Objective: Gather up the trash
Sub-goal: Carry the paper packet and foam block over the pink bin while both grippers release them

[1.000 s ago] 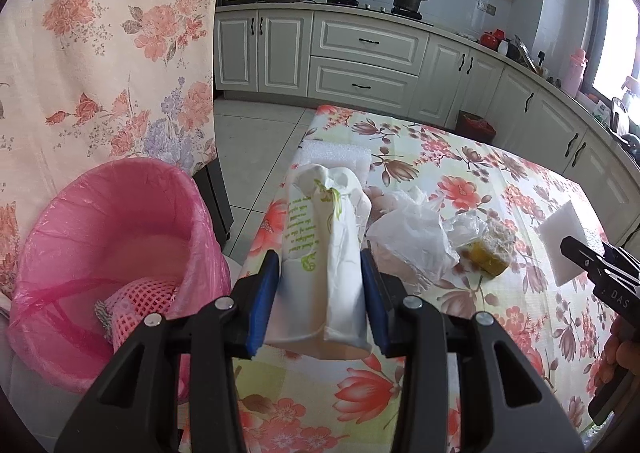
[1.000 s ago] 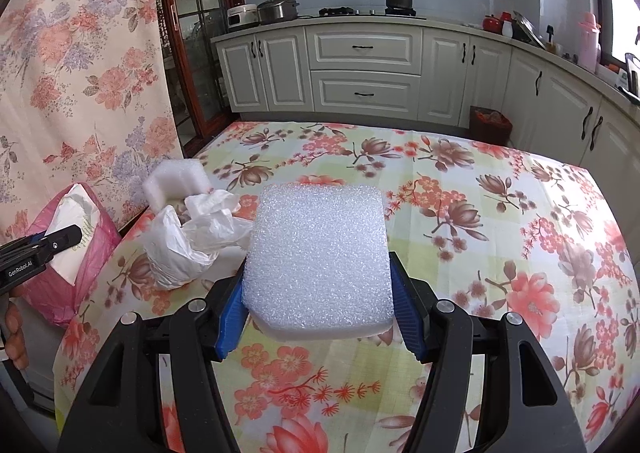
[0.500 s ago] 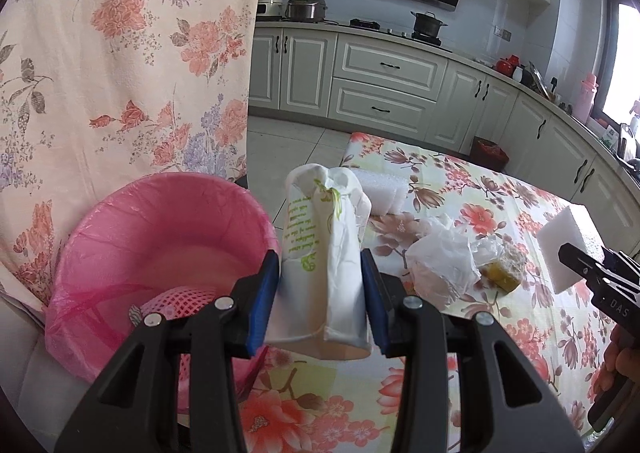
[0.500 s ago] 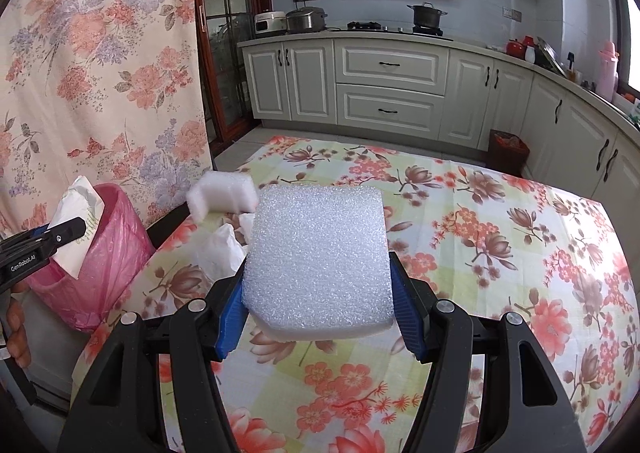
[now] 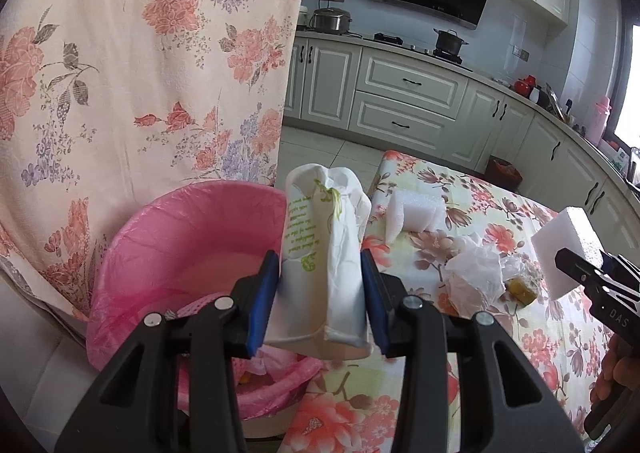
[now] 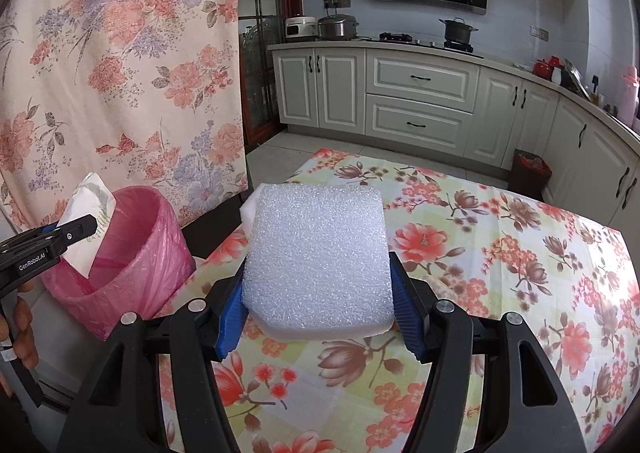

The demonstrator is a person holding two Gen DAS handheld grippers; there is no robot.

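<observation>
Bin (image 5: 188,237) has slid from 9 o'clock toward centre in the left wrist view, so the left gripper (image 5: 320,299), fingers clamped on the white paper bag (image 5: 324,253), is nearly over the rim. Right gripper (image 6: 318,309) trails at 3 o'clock, clamped on the foam block (image 6: 318,253) over the surface (image 6: 500,253). Judged: bag drop next, foam after.

Left wrist view sits close behind its fingers (image 5: 260,293), looking down over the pink-lined trash bin (image 5: 180,237) toward the kitchen cabinets (image 5: 404,93). Right wrist view looks down the floral-clothed counter (image 6: 500,253) the same way; both share bin, counter and cabinets.
</observation>
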